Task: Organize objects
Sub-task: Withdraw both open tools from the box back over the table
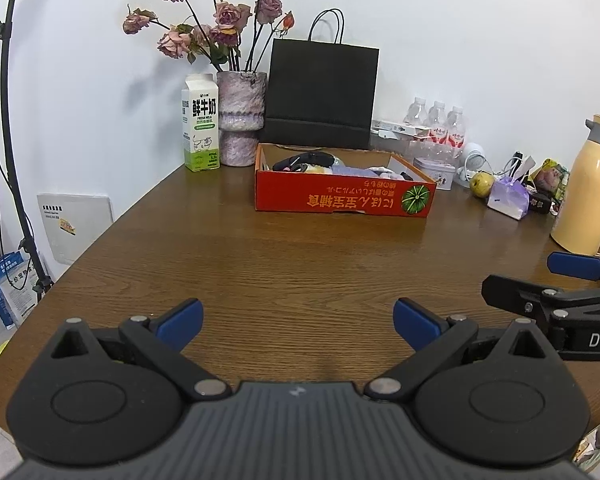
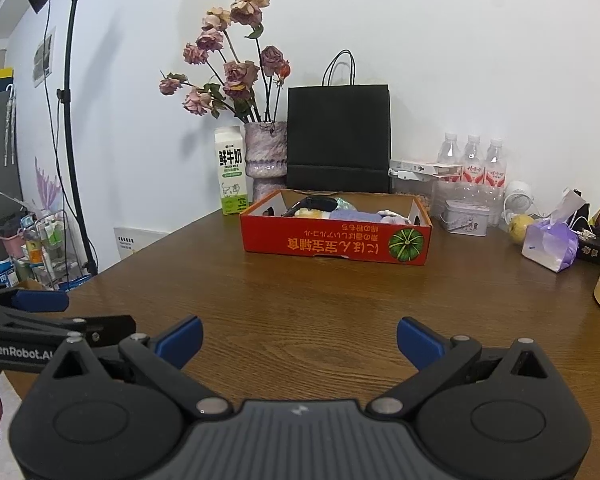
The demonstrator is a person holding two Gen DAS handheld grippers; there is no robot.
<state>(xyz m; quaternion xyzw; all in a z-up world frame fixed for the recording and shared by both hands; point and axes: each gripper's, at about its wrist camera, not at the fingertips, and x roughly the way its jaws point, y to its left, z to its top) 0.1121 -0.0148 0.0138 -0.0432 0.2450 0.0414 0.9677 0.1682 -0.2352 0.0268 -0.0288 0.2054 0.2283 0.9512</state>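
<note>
Your left claw (image 1: 298, 324) hangs released over the near part of the wooden tabletop (image 1: 300, 256), its blue fingertips (image 1: 182, 322) spread wide with nothing between them. Your right claw (image 2: 299, 342) is likewise released and empty, side by side with the left. The red cardboard box (image 2: 336, 240) sits well ahead, toward the wall, with a dark object and soft pale items inside. Behind it stand a black paper bag (image 2: 338, 138), a vase of dried roses (image 2: 266, 156) and a milk carton (image 2: 231, 170).
</note>
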